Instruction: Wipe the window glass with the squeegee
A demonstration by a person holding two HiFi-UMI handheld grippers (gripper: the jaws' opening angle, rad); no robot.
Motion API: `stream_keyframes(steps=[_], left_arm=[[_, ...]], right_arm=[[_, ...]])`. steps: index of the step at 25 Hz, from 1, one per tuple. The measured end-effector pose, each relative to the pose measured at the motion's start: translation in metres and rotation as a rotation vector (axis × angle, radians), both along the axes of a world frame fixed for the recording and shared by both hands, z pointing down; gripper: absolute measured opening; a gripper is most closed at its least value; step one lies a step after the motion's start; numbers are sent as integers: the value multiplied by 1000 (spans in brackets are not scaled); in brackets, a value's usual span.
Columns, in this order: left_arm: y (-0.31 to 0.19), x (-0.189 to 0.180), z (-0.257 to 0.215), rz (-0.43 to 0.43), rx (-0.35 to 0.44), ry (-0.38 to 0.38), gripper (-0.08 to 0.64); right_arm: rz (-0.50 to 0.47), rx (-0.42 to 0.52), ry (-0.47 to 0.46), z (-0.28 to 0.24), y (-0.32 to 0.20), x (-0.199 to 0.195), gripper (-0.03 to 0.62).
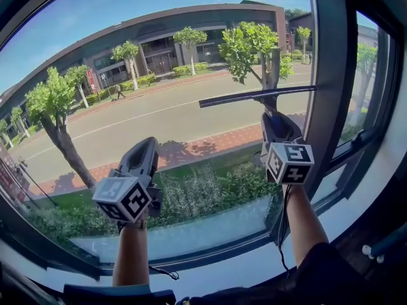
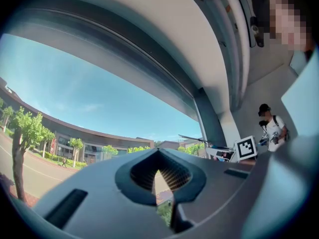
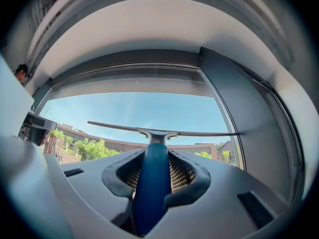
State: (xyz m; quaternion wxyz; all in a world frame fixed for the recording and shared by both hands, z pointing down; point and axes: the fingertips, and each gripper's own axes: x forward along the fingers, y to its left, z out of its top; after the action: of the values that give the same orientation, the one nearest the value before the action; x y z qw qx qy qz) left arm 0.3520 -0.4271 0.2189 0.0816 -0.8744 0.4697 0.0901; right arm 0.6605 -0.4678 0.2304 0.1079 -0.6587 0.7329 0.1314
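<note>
Up at the window, head view: right claw [image 1: 273, 121] held high and clamped on the squeegee [image 1: 267, 101], long dark blade [image 1: 222, 99] level across the upper right of the glass [image 1: 178, 56], right end up to the dark frame [image 1: 331, 75]. Pressed on the pane or just off it: impossible to tell. Left claw [image 1: 147, 146] lower and to the left, well apart from the squeegee, pointing at the glass, holding nothing. White sill [image 1: 254, 269] along the bottom. Beyond the pane, a road [image 1: 146, 116], trees [image 1: 54, 100] and a long curved building [image 1: 159, 40] under blue sky.

Left claw view: jaws together down to a thin slit, nothing between, greenery showing through the slit. Sky and the curved building ahead through the pane. Off to the right, the right claw's marker cube [image 2: 245, 148], with the thin blade just beside it, up and to the left. Further right, a person [image 2: 272, 129] in a white top and dark cap, standing.

Right claw view: jaws closed on the blue handle [image 3: 152, 183], upright between the ribbed pads [image 3: 183, 172] and filling the gap. Above the handle, a grey neck spreading into the blade, level across the pane, right end touching the frame edge. Sky above the blade, building and treetops below.
</note>
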Motion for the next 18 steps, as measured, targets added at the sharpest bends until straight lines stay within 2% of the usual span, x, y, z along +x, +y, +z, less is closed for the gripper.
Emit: stream_keyframes(steps=[6,13,18], left_arm=[[-1,-5,21,-35,-14,-13,2],[-7,7,53,-42,-44,-49,2],[-6,14,72,-30,-76,-45,2]], right_arm=[[-2,-21,17,10,3,-5,123],[2,-62,19,41,1,-1,123],[9,-97,7,64,4,3,123]])
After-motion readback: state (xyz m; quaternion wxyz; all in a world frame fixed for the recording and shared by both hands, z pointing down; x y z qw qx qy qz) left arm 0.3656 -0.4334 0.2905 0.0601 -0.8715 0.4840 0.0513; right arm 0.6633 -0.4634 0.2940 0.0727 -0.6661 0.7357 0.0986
